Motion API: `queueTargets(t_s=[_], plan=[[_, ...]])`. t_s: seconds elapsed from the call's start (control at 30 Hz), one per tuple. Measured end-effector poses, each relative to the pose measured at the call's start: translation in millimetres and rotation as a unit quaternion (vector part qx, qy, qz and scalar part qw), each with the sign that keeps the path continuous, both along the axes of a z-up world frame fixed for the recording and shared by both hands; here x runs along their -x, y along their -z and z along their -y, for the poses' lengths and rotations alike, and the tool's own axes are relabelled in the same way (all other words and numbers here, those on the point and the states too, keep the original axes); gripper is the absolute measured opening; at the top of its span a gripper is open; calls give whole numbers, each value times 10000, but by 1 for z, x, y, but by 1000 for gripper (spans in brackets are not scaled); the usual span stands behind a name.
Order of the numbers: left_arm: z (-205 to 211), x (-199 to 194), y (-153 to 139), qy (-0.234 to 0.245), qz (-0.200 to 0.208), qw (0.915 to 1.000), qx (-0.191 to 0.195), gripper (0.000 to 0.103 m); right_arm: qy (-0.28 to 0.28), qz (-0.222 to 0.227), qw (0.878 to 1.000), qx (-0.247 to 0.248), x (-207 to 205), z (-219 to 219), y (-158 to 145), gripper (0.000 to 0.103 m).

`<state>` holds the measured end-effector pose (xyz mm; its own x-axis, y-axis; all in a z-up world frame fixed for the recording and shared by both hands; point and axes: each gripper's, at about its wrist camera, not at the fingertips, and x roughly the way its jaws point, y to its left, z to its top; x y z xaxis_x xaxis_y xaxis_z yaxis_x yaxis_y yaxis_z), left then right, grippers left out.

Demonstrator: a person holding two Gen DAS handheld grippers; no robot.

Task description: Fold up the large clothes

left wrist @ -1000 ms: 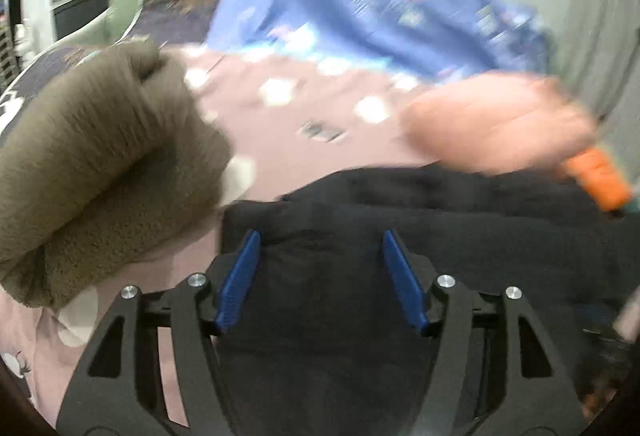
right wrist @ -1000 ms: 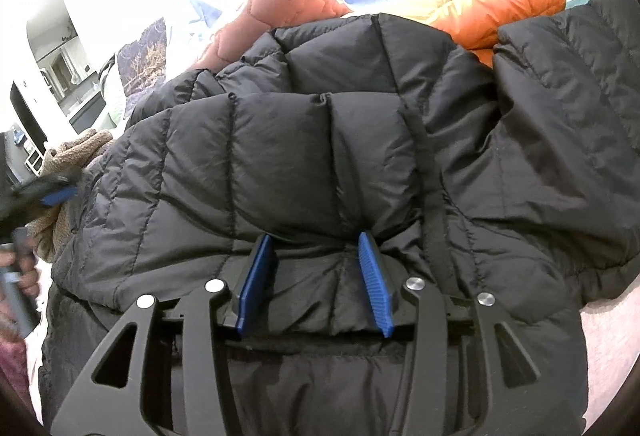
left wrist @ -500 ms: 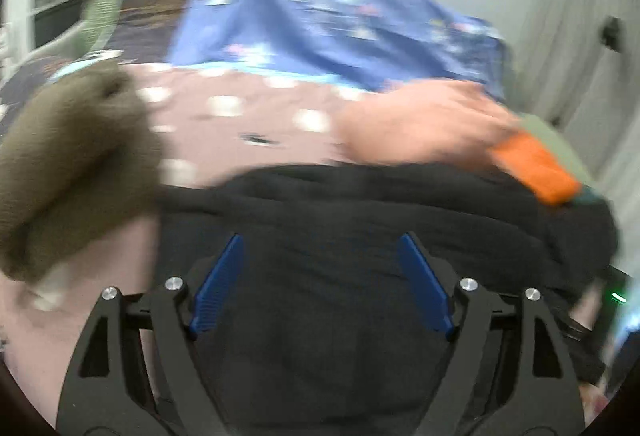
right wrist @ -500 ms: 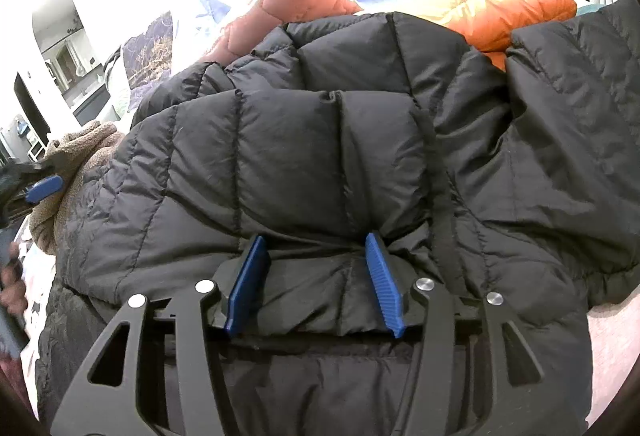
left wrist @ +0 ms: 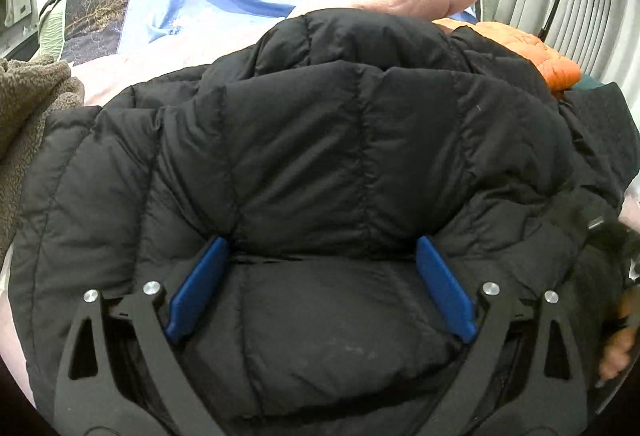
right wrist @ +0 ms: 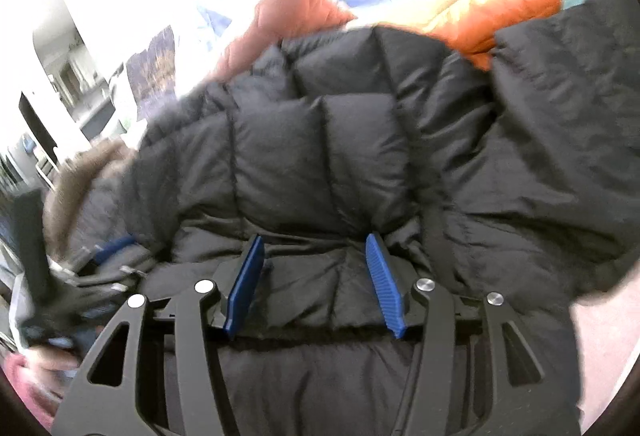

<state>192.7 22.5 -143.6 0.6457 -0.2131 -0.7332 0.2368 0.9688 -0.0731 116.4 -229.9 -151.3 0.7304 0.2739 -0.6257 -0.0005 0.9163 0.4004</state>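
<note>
Black quilted nylon fills your left wrist view; the puffer jacket [left wrist: 340, 139] lies spread on the pink bedding [left wrist: 132, 71], with a brown fleece [left wrist: 28, 103] at its left edge and an orange jacket [left wrist: 552, 59] behind it at the right; your left gripper [left wrist: 322, 284] is opening, its jaws are very wide, and a padded panel bulges between the blue pads [left wrist: 196, 292] without being squeezed, so nothing is held there.

From your right wrist view, the same jacket [right wrist: 360, 155] rises in front of the right gripper [right wrist: 316, 276]; the jaws stand about half apart, and a bunch of the fabric sits between them; the folds gather at the pads [right wrist: 384, 284], so I judge they pinch it, though lightly; your left gripper [right wrist: 104, 260] is seen blurred at the far left.

I think this coat is light, soft and springy, and its shell is slippery; a thick puffed panel will probably slide out; you should take the hem or a stitched seam, where the filling is thin.
</note>
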Motion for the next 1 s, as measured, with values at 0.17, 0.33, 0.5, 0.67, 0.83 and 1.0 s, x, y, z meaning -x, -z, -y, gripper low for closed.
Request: queueTargets(t_s=[0.17,0.33,0.5,0.67,0.83,1.0], plan=[[0,-7,3,12,-32,10000,77,99,1218,688,9895,-360,36,122,-57,63],[-1,-5,3,18,-32,9999,131,100,3171,729,9383,-1175,76,272,-57,63],[-2,-6,3,21,-38,9999,133,100,3650,337,9084,-2012,78,341,-19,66],[-2,-7,3,20,-41,9999,133,101,3666,680,8873,-2714,73,359,-6,66],[-3,-7,3,21,-40,9999,147,101,3864,641,8898,-2344,67,364,-26,10],[-1,-6,4,25,-46,9999,163,101,3432,1313,9048,-2153,72,332,-65,5]])
